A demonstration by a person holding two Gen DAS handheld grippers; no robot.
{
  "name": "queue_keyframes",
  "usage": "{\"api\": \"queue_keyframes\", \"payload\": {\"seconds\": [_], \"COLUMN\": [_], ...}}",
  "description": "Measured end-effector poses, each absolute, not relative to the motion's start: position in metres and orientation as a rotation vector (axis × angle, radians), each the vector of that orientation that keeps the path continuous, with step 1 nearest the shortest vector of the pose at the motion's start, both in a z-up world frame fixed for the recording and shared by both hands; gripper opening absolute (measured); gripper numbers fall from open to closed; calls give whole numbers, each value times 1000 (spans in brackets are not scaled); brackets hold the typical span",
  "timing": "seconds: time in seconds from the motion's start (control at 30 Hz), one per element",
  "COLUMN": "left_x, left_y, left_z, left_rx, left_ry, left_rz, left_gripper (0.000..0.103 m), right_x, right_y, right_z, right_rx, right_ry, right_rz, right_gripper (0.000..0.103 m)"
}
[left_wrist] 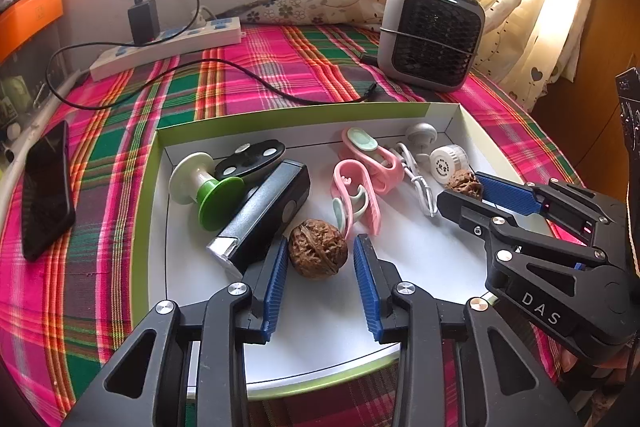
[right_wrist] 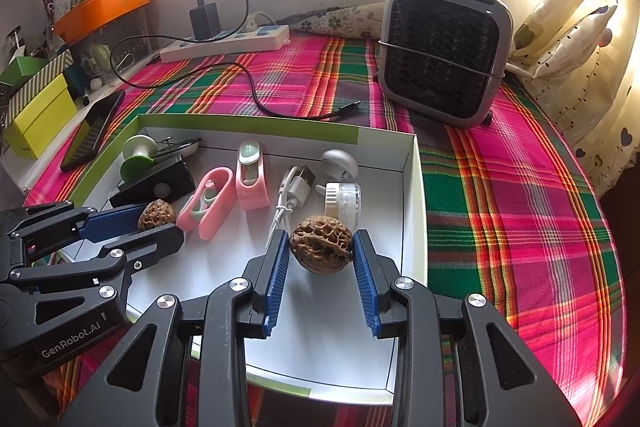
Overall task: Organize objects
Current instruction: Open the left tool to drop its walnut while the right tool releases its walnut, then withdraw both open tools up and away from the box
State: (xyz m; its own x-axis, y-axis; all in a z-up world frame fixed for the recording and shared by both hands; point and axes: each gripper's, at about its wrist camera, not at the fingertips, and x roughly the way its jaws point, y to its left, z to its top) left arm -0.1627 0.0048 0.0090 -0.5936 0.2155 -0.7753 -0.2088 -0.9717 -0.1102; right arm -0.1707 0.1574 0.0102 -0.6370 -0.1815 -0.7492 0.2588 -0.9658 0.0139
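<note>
One walnut (right_wrist: 321,245) is pinched by the right hand-held gripper (right_wrist: 321,247) inside the white box (right_wrist: 416,195), another walnut (left_wrist: 318,249) is loosely straddled by the released left hand-held gripper (left_wrist: 320,251); round shells may be squeezed out sideways.

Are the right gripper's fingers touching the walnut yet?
Touching. In the right wrist view both fingers of the right gripper press the walnut's sides.

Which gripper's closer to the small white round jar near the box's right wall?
Right. The right gripper, closed on a walnut, sits just in front of the white jar. The left gripper is toward the box's left side, around another walnut.
</note>
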Motion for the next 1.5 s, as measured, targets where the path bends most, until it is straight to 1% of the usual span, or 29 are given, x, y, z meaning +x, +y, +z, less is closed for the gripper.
{"api": "queue_keyframes", "payload": {"seconds": [0.17,0.27,0.43,0.5,1.5], "left_x": [-163,-163,-162,-162,-132], "left_y": [6,7,6,6,1], "left_z": [9,9,10,10,32], "left_rx": [-1271,-1273,-1276,-1276,-1214], "left_ry": [-9,-8,-9,-14,-10], "left_rz": [2610,2612,2625,2621,2730], "left_gripper": [36,37,39,39,40], "right_x": [-172,-172,-170,-170,-147], "right_y": [157,157,157,157,162], "right_z": [10,10,13,14,27], "right_rx": [1191,1187,1171,1170,1133], "right_ry": [136,134,134,132,84], "right_rz": [-2636,-2634,-2647,-2648,-2684], "right_gripper": [34,36,45,46,47]}}
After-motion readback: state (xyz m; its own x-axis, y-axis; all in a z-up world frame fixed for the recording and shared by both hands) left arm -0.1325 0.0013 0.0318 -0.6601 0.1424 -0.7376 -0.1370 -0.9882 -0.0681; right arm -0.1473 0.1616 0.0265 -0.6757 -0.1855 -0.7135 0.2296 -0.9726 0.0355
